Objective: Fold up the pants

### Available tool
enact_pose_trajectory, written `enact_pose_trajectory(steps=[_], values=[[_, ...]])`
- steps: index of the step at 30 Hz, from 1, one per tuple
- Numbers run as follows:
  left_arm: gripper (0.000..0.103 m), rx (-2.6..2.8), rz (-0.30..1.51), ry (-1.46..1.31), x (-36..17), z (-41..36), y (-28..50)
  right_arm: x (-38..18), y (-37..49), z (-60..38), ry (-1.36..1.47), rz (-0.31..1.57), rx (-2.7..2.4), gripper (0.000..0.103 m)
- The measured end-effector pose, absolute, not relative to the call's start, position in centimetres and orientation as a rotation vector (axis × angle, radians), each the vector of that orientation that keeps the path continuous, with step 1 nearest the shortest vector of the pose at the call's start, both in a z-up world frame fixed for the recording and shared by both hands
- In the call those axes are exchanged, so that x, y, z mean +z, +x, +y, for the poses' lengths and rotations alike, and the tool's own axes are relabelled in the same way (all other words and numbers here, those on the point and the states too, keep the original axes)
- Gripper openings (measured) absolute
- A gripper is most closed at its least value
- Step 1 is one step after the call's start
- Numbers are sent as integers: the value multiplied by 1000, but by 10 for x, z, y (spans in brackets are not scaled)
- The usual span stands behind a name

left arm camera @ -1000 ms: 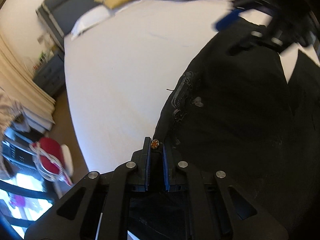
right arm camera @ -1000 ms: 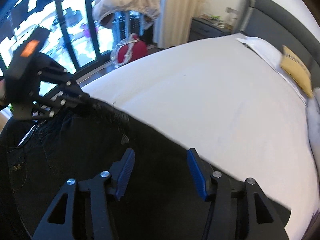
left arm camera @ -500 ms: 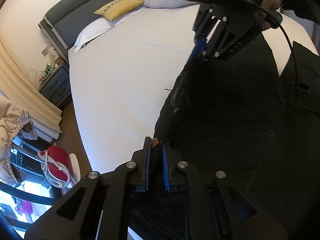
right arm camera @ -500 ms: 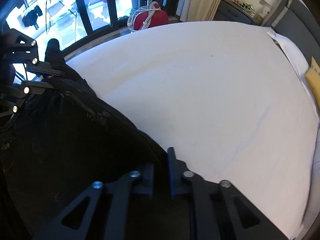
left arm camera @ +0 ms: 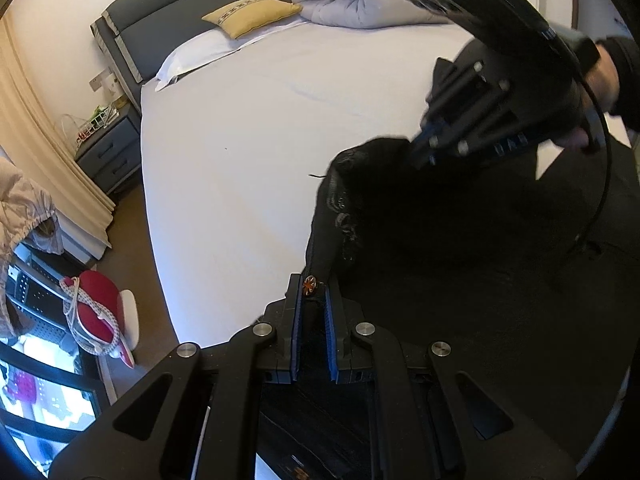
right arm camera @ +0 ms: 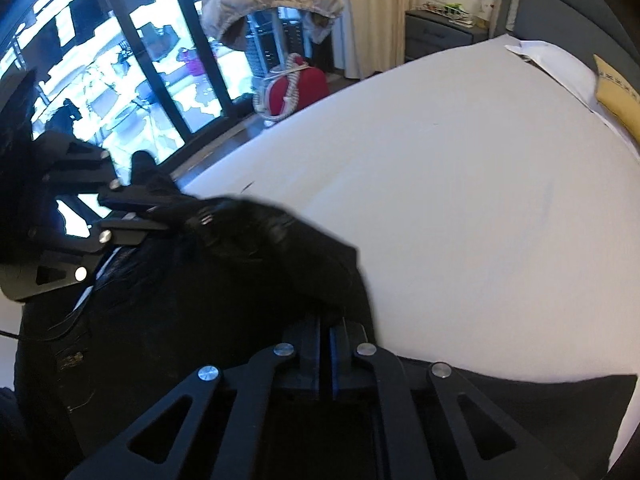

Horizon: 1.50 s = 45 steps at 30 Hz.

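Black pants [left arm camera: 460, 248]: soft, limp denim, likely fairly heavy; they lie on the bed [left arm camera: 248, 128]. Take the firm waistband. Your left gripper [left arm camera: 312, 292] is pinched on it at the button [left arm camera: 310, 284]; your right gripper [right arm camera: 326, 326] is pressed on a bunched edge. Legs appear to trail right of your left gripper; long axis unclear.
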<state>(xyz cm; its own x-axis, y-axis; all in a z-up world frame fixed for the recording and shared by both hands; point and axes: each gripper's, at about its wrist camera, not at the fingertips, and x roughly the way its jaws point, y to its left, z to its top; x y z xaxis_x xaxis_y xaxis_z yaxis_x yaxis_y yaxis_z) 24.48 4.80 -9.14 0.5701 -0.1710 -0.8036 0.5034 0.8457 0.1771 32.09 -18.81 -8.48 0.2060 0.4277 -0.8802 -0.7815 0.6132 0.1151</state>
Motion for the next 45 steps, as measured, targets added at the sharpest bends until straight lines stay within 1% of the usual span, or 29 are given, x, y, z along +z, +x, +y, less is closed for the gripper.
enact_pose_trajectory(steps=[5, 12, 17, 20, 24, 29, 33, 41, 45], values=[[9, -441, 876, 377, -85, 47, 215, -87, 281, -177, -424, 1057, 929, 5], [9, -525, 877, 438, -90, 40, 141, -85, 201, -174, -642, 994, 929, 5], [9, -590, 894, 532, -102, 31, 79, -92, 132, -161, -960, 870, 918, 5], [9, -607, 914, 585, -111, 26, 48, -105, 94, -153, -1197, 785, 906, 5], [8, -640, 930, 664, -124, 16, 6, -127, 51, -154, -1441, 705, 908, 4], [8, -684, 942, 737, -139, -1, -42, -139, 23, -163, -1517, 683, 903, 4], [8, -708, 940, 746, -142, -9, -69, -143, 9, -167, -1500, 688, 881, 4], [8, -741, 936, 789, -140, -31, -95, -152, -1, -171, -1495, 679, 810, 4], [8, -757, 951, 775, -136, -33, -92, -152, -9, -169, -1508, 671, 797, 4]])
